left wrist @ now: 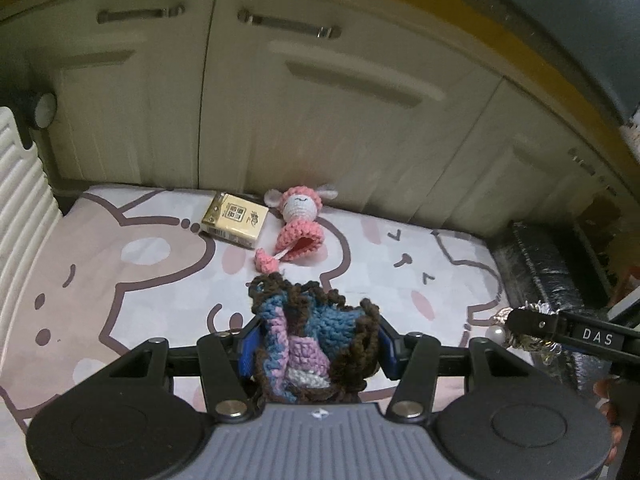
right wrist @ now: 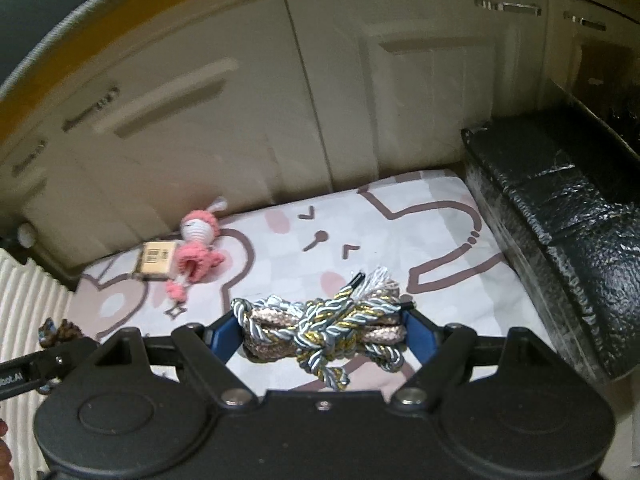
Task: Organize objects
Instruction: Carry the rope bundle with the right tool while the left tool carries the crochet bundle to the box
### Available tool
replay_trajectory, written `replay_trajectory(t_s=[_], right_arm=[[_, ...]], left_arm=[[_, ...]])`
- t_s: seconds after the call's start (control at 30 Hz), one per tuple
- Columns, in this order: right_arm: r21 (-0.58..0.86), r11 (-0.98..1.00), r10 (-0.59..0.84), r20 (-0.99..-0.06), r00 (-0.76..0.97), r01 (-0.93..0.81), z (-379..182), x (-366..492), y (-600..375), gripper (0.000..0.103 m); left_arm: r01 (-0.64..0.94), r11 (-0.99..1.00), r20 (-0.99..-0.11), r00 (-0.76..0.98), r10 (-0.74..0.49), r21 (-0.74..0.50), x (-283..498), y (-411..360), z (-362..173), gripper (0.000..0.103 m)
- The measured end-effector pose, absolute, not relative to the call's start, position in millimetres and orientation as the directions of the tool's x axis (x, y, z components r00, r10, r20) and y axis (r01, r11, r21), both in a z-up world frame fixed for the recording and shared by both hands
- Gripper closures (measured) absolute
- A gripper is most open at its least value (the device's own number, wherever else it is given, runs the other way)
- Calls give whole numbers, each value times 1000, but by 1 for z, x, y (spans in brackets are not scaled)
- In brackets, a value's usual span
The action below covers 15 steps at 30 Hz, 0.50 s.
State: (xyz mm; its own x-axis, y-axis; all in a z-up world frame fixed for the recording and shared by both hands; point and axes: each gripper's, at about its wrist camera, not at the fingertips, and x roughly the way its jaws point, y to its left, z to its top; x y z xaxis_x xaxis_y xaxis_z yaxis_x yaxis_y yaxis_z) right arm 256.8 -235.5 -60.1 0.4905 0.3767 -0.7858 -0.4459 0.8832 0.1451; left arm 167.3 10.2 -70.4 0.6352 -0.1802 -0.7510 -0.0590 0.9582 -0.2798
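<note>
Crocheted pouch [left wrist: 316, 340], blue, lilac and brown yarn, soft and lumpy with a frilly brown rim, is clamped in the left gripper [left wrist: 316, 344], jaws part closed with the blue pads pressing into its sides, held above the near edge of the mat. Knotted bundle of twisted silver, gold and beige satin cord [right wrist: 324, 332], glossy and stiff-looking with a frayed tassel end, sits crosswise in the right gripper [right wrist: 324, 334]; jaws stand wide, pads bearing on both ends of the bundle, so it looks gripped, also off the surface. Both items are in the air over the padded mat with a pink cartoon bear print [left wrist: 120, 280], not on it. Left to sort, as I judge it: flat yellow tissue pack in shiny wrap [left wrist: 235, 219] and pink and white crocheted doll with grey ears [left wrist: 298, 220], lying side by side and touching or nearly so at the far edge of the mat against the cream cabinet doors [left wrist: 320, 120]. Black crinkled quilted bin or bag [right wrist: 560, 220] runs along the mat's right edge, white ribbed panel [left wrist: 20, 184] on the left. Destination isn't visible, so roughly halfway: two picked, none placed, two untouched.
</note>
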Motion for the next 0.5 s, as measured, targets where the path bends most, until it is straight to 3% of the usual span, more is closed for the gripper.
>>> replay_trajectory(t_s=[0.5], right_arm=[[179,827,469,-743,477,-534,-21,195,-243,20]], left_arm=[[17,962,-682,702,-205,-272,108,17,-27,47]])
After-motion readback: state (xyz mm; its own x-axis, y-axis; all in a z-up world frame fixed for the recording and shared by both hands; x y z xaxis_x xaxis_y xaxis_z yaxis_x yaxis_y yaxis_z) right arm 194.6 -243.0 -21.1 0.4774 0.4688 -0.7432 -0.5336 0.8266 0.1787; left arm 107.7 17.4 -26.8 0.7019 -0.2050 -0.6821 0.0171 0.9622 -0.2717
